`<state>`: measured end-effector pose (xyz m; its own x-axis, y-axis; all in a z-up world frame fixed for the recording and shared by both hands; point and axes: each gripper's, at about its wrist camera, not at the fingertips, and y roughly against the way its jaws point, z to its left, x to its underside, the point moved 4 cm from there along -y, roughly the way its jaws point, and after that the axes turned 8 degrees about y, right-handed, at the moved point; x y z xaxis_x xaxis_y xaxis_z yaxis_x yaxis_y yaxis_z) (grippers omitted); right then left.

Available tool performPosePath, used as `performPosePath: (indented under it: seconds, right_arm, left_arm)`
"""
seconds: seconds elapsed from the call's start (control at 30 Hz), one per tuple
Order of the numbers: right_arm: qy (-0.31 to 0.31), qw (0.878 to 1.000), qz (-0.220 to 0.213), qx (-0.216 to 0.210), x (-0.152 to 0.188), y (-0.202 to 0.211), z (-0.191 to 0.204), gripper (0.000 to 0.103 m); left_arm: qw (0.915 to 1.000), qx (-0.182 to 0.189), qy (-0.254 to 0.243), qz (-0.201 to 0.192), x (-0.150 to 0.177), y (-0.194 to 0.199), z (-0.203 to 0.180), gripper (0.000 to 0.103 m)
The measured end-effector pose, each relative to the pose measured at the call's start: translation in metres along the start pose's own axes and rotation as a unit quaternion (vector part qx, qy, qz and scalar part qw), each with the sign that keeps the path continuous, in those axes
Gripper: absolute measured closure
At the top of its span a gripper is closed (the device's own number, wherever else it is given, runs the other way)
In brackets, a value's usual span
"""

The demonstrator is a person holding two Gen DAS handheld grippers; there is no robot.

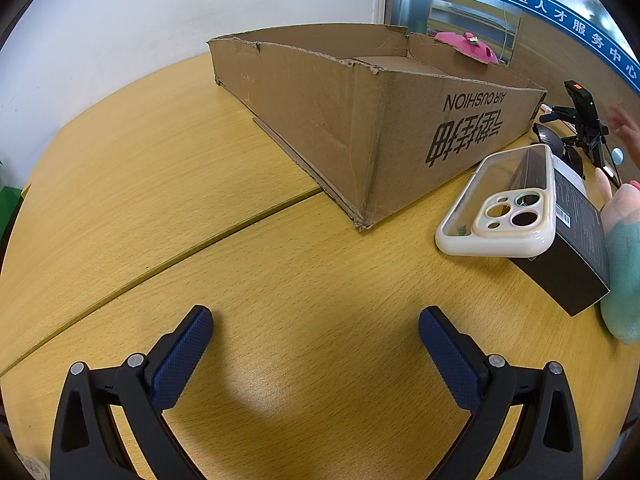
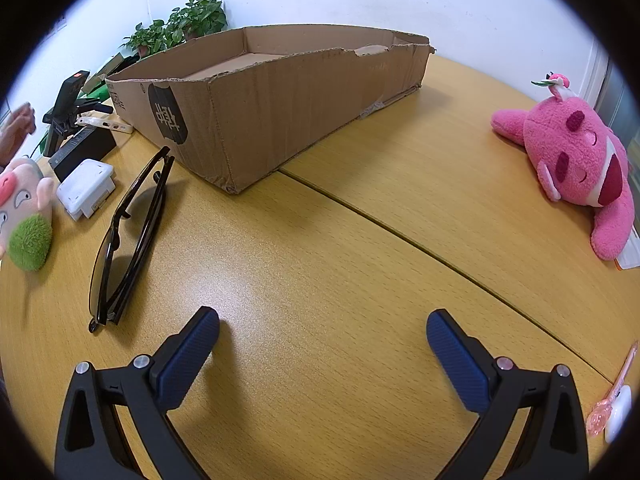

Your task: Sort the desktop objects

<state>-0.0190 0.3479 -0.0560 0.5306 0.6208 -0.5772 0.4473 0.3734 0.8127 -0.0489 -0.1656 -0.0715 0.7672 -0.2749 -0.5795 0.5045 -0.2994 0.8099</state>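
- Sunglasses [image 2: 128, 236], phone case [image 1: 500, 204] and pink plush [image 2: 576, 168] lie on the table around the cardboard box [image 2: 272, 108], none visibly inside.
- Left gripper [image 1: 316, 344] and right gripper [image 2: 323, 346] hover before the box, spread wide, empty; sorting looks unstarted.

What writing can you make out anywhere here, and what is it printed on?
"AIR CUSHION", upside down, on the cardboard box side.
Large black Chinese characters beside it: upside down, not confidently readable.
"吴中区人才服务中心" on the blue wall banner.
Barcode and fine print on the black box: too small to read.
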Motion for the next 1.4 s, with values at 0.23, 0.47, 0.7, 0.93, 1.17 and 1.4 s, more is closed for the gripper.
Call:
performPosePath:
  seconds: [0.23, 0.47, 0.7, 0.93, 1.17, 1.4]
  right_arm:
    - [0.0, 1.0, 0.0, 0.0, 0.0, 0.0, -0.002, 0.0]
    - [0.0, 1.0, 0.0, 0.0, 0.0, 0.002, -0.002, 0.0]
    - [-0.011, 1.0, 0.0, 0.007, 0.016, 0.005, -0.01, 0.0]
    - [-0.143, 0.984, 0.014, 0.1, 0.011, -0.019, -0.037, 0.0]
    - [-0.241, 0.955, 0.043, 0.164, 0.016, -0.012, -0.017, 0.001]
    - [-0.202, 0.962, -0.015, 0.181, -0.01, 0.05, 0.058, 0.001]
  left_arm:
    - [1.0, 0.0, 0.0, 0.0, 0.0, -0.001, 0.0, 0.0]
    - [1.0, 0.0, 0.0, 0.0, 0.0, -0.002, 0.0, 0.0]
    - [1.0, 0.0, 0.0, 0.0, -0.001, -0.002, 0.0, 0.0]
    - [0.9997, -0.013, 0.019, -0.003, -0.004, -0.004, 0.001, 0.0]
    - [0.9914, -0.076, 0.106, -0.015, 0.029, 0.001, -0.011, 0.0]
    - [0.9648, -0.1, 0.149, -0.192, 0.026, 0.095, -0.059, 0.0]
